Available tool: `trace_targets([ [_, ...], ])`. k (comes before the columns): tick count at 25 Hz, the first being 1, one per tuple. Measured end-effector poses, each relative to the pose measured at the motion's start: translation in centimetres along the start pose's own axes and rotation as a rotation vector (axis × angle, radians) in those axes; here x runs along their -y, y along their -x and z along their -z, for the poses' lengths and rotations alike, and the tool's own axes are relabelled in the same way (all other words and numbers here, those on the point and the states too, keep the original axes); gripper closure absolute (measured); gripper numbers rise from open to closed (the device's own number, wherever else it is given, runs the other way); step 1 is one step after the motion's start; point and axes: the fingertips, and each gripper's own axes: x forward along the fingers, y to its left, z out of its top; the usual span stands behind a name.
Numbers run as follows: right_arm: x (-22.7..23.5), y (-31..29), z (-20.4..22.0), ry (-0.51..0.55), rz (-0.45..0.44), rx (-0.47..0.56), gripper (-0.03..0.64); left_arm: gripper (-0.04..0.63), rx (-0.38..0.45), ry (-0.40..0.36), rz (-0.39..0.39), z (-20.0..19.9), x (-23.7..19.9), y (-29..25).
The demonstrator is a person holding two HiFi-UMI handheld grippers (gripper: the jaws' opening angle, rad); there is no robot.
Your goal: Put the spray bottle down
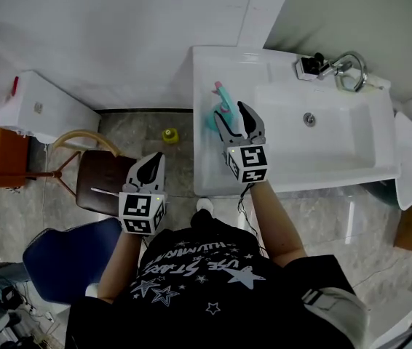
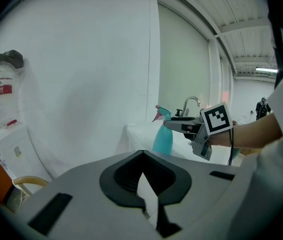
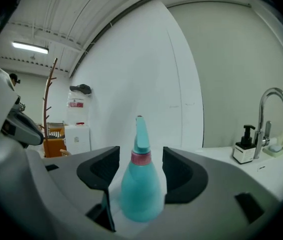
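Spray bottle (image 1: 219, 107) stands upright on the left ledge of the sink (image 1: 206, 64), seemingly resting on its own base, so the right gripper (image 1: 230, 113) need not clamp: its jaws stand wide apart either side of the bottle. That arm reaches forward, nearly level. The left gripper (image 1: 152, 167) hangs over the floor, tilted down, jaws together, empty.

The white washbasin (image 1: 204, 167) carries the teal spray bottle (image 1: 212, 117), upright on the flat ledge left of the bowl. At its back rim, a dark soap dispenser (image 1: 309, 65) stands just beside the chrome tap (image 1: 349, 70). On the grey stone floor (image 1: 137, 129) stand a brown wooden chair (image 1: 103, 182), a blue chair (image 1: 71, 257), a white cabinet (image 1: 42, 107) and a small yellow object (image 1: 170, 134) near the basin.
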Motion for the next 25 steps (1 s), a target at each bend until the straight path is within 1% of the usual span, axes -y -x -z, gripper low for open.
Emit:
trace_targets([
  [4,-1.1,2.3,-0.6,0.012,0.032,0.006,0.348,0.580,0.024,0.013,-0.004,0.1,-0.4,2.2],
  [10,-3.7,7.4,-2.6,0.021,0.113,0.027,0.350,0.580,0.078,0.000,0.035,0.2,-0.2,6.9],
  [11,-4.1,8.4,-2.9,0.016,0.132,0.030,0.359,0.580,0.084,-0.003,0.043,0.4,-0.1,7.9],
  [13,-4.9,10.6,-3.2,-0.006,0.172,0.039,0.417,0.580,0.092,-0.006,0.057,0.9,0.2,9.9],
  [14,-5.4,11.6,-3.3,-0.018,0.189,0.044,0.434,0.580,0.095,-0.008,0.065,1.3,0.3,10.9],
  [17,-7.3,14.7,-3.5,-0.034,0.228,0.055,0.471,0.580,0.103,-0.017,0.086,2.6,0.6,13.9],
  [21,-10.9,18.7,-3.3,-0.052,0.279,0.067,0.516,0.580,0.126,-0.027,0.107,4.3,0.4,18.6],
  [23,-12.9,20.8,-3.0,-0.058,0.302,0.071,0.560,0.580,0.138,-0.027,0.118,5.3,0.5,21.0],
  [25,-14.9,22.8,-2.7,-0.059,0.317,0.074,0.579,0.580,0.141,-0.026,0.128,6.6,0.5,23.3],
])
